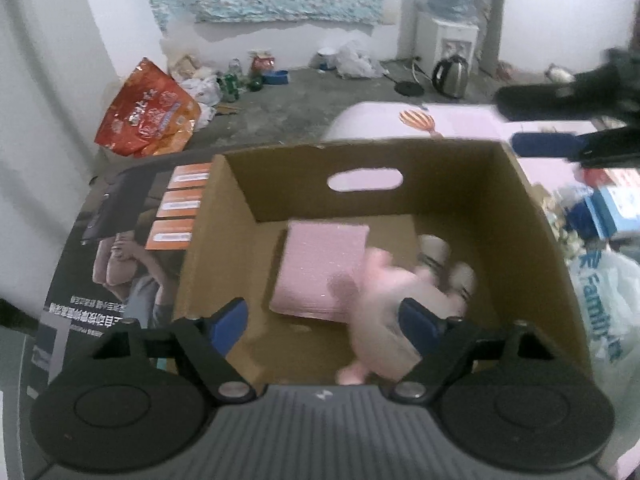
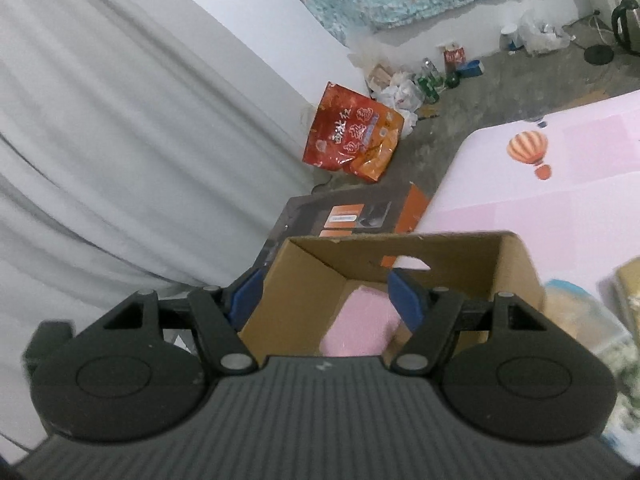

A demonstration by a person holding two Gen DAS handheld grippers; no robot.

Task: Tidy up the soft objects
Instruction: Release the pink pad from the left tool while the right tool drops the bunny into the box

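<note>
Pink plush toy [image 1: 384, 304] beside wide-open left tongs [image 1: 324, 320].

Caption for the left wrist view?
Open left gripper above cardboard box holding a pink pad and blurred plush toy.

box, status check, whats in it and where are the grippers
Left gripper open over box, plush blurred between its fingers, grip unclear. Right gripper open, empty. Pink pad in box. Nothing in the way.
</note>
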